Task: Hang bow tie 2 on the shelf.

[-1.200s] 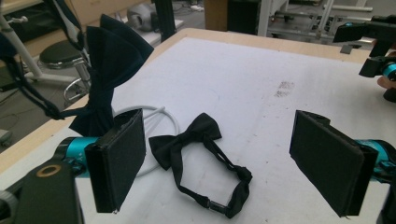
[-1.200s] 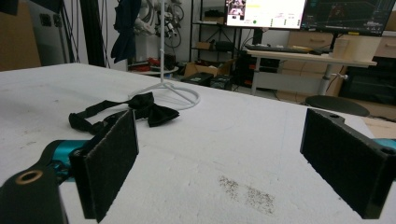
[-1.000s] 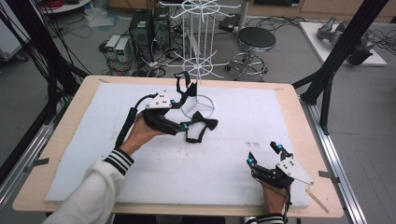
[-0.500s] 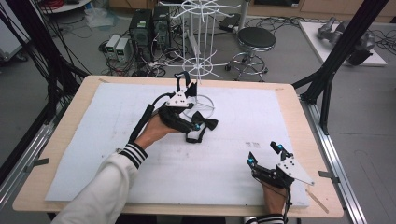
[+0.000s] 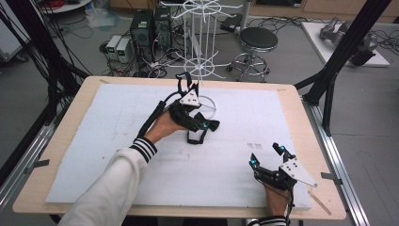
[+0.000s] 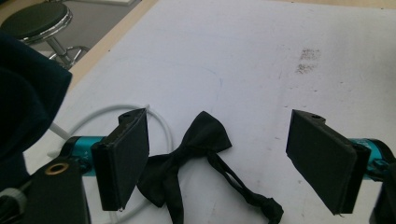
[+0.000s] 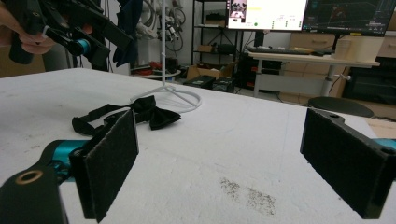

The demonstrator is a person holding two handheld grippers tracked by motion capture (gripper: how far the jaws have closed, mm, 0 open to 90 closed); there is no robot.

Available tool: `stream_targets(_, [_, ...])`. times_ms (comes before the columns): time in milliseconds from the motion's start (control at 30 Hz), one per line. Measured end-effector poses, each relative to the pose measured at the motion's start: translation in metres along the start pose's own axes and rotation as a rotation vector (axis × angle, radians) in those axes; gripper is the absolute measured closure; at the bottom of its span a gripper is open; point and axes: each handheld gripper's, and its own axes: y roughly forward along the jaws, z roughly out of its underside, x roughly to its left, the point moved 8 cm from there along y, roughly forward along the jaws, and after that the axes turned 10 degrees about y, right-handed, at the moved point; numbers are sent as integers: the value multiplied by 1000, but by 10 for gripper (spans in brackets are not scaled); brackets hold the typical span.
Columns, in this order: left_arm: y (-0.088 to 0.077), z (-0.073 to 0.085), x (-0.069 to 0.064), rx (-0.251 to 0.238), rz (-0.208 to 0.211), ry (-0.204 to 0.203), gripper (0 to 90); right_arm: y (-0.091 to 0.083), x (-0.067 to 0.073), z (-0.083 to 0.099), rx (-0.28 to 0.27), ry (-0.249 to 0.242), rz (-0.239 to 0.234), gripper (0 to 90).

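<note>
On the white foam mat (image 5: 117, 155) that covers the wooden table (image 5: 61, 117), a black bow tie (image 5: 203, 128) lies flat just in front of the white ring base of a wire display stand (image 5: 203, 52). Seen along the left gripper (image 6: 224, 158), the bow (image 6: 187, 161) sits between the two spread jaws, nearer the left-hand pad, which hides one wing; neither pad touches the cloth. The bow's long axis slants across that view, one wing toward the ring base (image 6: 159, 123), the other toward the camera. Its neck strap (image 6: 243, 191) trails off the knot toward the lower right and ends in a small bunch. Farther off, the right gripper (image 5: 267, 155) rests near the mat's front right corner, jaws wide apart with nothing between them, well apart from the tie. No container stands on the table.
</note>
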Motion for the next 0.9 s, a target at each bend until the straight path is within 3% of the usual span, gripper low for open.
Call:
stream_targets(533, [21, 14, 7, 65, -10, 15, 235, 0, 0, 0, 4, 1, 2, 107])
stream_targets(900, [35, 25, 15, 112, -25, 0, 273, 0, 0, 0, 4, 3, 2, 107])
